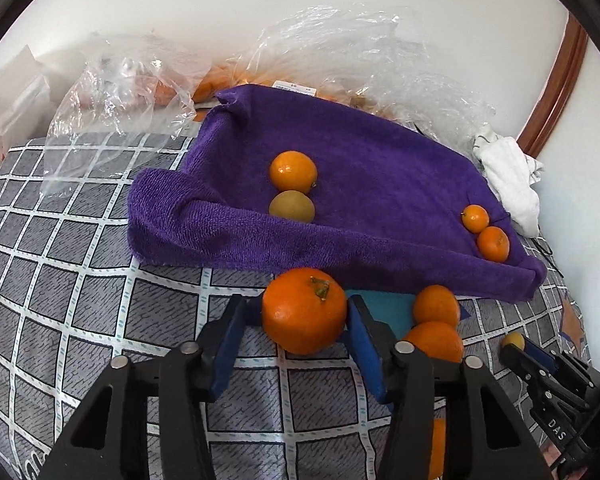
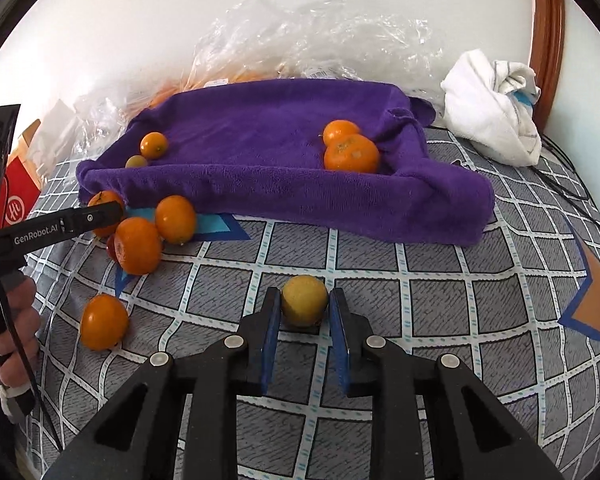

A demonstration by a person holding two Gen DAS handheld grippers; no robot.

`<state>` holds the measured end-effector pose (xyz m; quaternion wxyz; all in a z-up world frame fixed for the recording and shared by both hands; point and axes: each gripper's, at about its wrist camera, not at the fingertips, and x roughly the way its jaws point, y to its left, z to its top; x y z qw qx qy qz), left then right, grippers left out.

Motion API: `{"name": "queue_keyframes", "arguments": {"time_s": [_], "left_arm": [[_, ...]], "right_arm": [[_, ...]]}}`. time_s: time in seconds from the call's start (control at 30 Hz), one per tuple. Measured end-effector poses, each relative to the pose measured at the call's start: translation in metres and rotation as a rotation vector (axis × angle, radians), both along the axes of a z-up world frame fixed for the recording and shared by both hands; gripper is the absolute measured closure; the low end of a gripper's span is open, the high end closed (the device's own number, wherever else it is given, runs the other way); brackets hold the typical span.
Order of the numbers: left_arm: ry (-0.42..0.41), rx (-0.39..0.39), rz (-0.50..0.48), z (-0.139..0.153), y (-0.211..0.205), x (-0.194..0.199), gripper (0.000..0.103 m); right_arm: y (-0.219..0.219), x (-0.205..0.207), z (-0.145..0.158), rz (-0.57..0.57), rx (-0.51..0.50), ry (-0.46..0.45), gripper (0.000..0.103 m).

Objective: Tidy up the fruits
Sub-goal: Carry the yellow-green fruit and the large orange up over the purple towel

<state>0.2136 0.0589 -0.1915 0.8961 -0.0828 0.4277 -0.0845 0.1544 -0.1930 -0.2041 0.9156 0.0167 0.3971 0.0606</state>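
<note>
A purple towel-lined tray (image 1: pixel 380 168) (image 2: pixel 260 128) sits at the back of the checked cloth. It holds an orange (image 1: pixel 293 172) and a greenish-yellow fruit (image 1: pixel 292 207) at one end, and two small oranges (image 1: pixel 493 243) (image 2: pixel 351 153) at the other. My left gripper (image 1: pixel 304 312) (image 2: pixel 100 212) is shut on a large orange (image 1: pixel 304 310) just in front of the tray. My right gripper (image 2: pixel 304 304) (image 1: pixel 514 346) is shut on a small yellow fruit (image 2: pixel 304 300) (image 1: pixel 514 340) on the cloth.
Loose oranges (image 1: pixel 436 326) (image 2: pixel 138 245) lie on the cloth beside the left gripper, one more (image 2: pixel 103 322) nearer. Clear plastic bags (image 1: pixel 340 52) of oranges lie behind the tray. A white cloth bundle (image 2: pixel 496 112) sits at the right. A red box (image 2: pixel 18 196) stands left.
</note>
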Motion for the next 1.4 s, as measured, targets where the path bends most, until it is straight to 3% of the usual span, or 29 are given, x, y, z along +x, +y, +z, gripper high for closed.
{"name": "queue_keyframes", "arguments": {"time_s": [0.17,0.4,0.53,0.77,1.0,1.4], "left_arm": [[-0.044,-0.01,0.038,0.01,0.009,-0.01,0.062],[0.01,-0.044,-0.003,-0.002,0.006,-0.005,0.06],[-0.015,-0.029,-0.001,-0.003,0.003,-0.006,0.06],[-0.054,-0.11,-0.008,-0.002,0.011,-0.011,0.063],[-0.142,-0.131,0.043,0.007,0.019,-0.025,0.063],[-0.172,-0.136,0.068,0.013,0.021,-0.027,0.063]], "right_arm": [[-0.002,0.005,-0.003,-0.008,0.011,0.001,0.078],[0.003,0.002,-0.004,-0.008,-0.025,-0.011,0.078],[0.002,0.002,-0.004,-0.003,-0.019,-0.007,0.078],[-0.004,0.002,-0.004,-0.009,0.034,-0.006,0.078],[-0.011,-0.003,-0.001,-0.038,0.066,-0.033,0.078],[-0.024,-0.009,0.005,-0.103,0.073,-0.038,0.078]]}}
